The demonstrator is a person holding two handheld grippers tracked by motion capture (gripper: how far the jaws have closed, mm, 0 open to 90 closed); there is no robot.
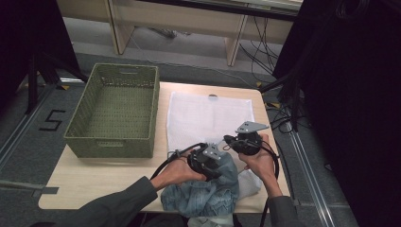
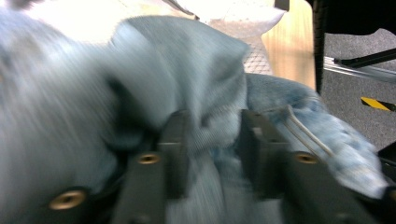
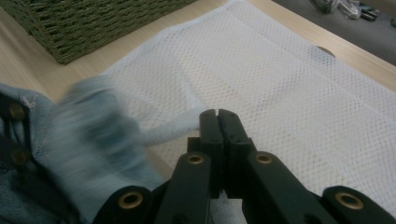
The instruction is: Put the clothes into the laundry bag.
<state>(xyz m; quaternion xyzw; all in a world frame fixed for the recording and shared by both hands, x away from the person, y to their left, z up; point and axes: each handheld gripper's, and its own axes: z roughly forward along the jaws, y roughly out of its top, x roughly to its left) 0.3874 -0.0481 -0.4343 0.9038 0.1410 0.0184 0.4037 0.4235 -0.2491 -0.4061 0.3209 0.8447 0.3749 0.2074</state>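
Both hands are working at the near edge of the table point(image 1: 94, 179), and the thing between them is a blue garment point(image 1: 208, 191), bunched in a heap at that edge with part of it spilling over toward the person. The left gripper point(image 1: 215, 163) sits right on top of the heap; in the left gripper view its jaws stand partly apart with a fold of the blue cloth bulging up between them, though the blur won't let me say whether the pads are really pressing on it. The right gripper point(image 3: 217, 119) is just beside it, further up the table, jaws squeezed together on the thin near edge of the white mesh bag point(image 1: 208, 118), which looks lifted a little there. That's the relation everything turns on: the bag lies flat and stretches away from the person, its near edge right against the garment, so the cloth sits directly in front of the end the right gripper holds up, and the left hand is the one nearest the garment. My guess is the garment goes forward into that bag. The bag looks flat, apparently nothing in it yet. Off to the left stands a green woven basket point(image 1: 78, 123), well apart from the hands, with nothing visible inside.
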